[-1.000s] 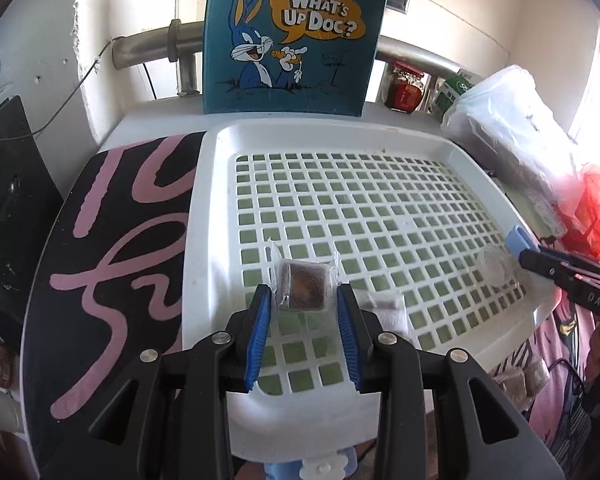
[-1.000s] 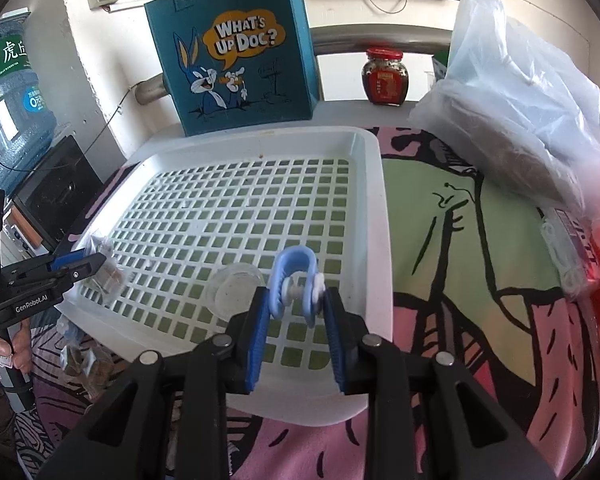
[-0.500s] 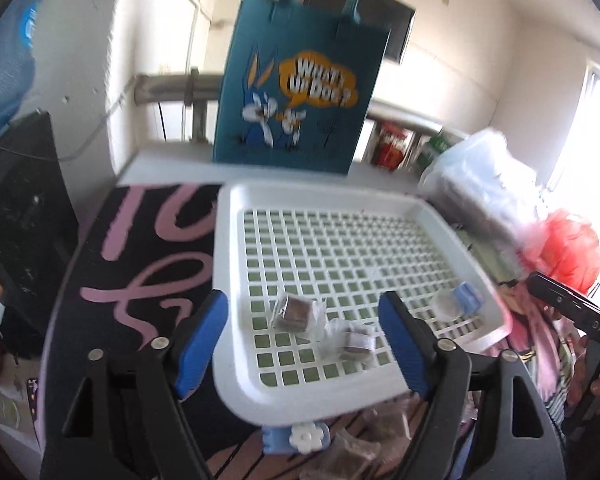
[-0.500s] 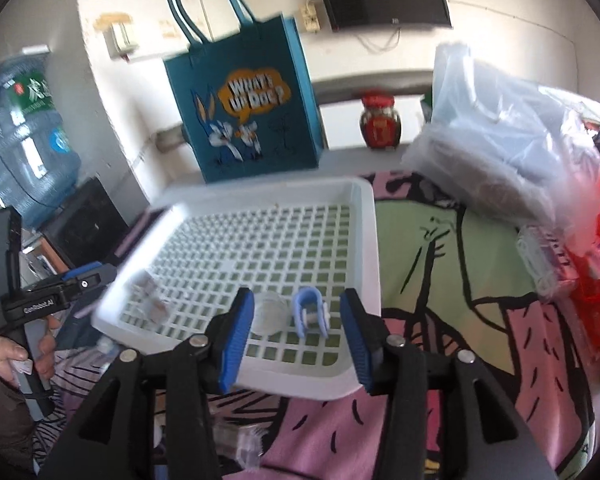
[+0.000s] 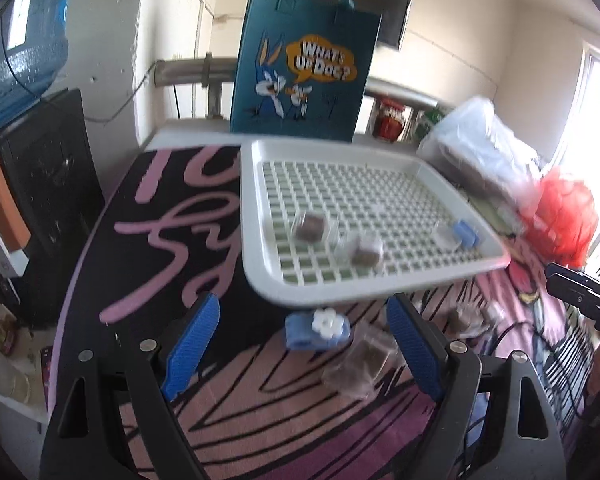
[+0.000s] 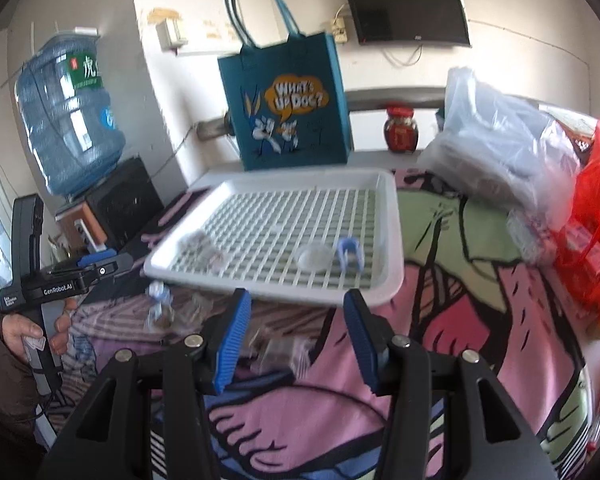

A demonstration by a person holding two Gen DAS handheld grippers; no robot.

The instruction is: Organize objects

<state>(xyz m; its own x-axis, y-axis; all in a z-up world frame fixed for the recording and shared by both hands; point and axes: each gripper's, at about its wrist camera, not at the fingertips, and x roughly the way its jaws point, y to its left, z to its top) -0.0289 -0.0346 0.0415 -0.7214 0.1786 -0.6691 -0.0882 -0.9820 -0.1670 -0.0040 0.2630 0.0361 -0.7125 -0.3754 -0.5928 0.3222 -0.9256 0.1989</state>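
Left gripper [image 5: 300, 344]: jaws wide and opening, nothing between the pads – it hangs over the cloth just short of the tray's near rim, with a blue clip and a clear packet on the cloth below the gap.
Right gripper [image 6: 296, 336]: jaws apart, nothing pressed between them; a clear packet lies on the cloth beneath.
White tray [image 5: 256, 280]: slotted plastic, flat on the patterned cloth [image 5: 148, 240], in front of both grippers.
In the tray: two clear wrapped brown sweets [image 5: 310, 226] side by side near the left front, a small clear lid [image 6: 315, 257] and a blue clip [image 6: 350, 252] close together near the right front.
Still on the cloth: a blue clip with a white flower [image 5: 318, 326] just in front of the tray rim, a clear packet with brown contents [image 5: 366, 362] beside it, more small packets [image 5: 466, 316] further right – blurred, count unclear.
Step in hand, as I judge it: between items. Both grippers are empty and clear of the tray, so the next pick comes from the loose things on the cloth.
Next move calls for: lowering one open gripper over a single piece – the flowered clip is nearest the left jaws – then closing squarely; the thin crinkly packets look likely to slip.
Surroundings: a blue cartoon tote bag [image 5: 304, 64] upright behind the tray, a red-lidded jar [image 6: 401, 130], a pale plastic bag [image 6: 496, 148] and a red bag [image 6: 596, 216] to the right, a water bottle [image 6: 68, 120] at the left.
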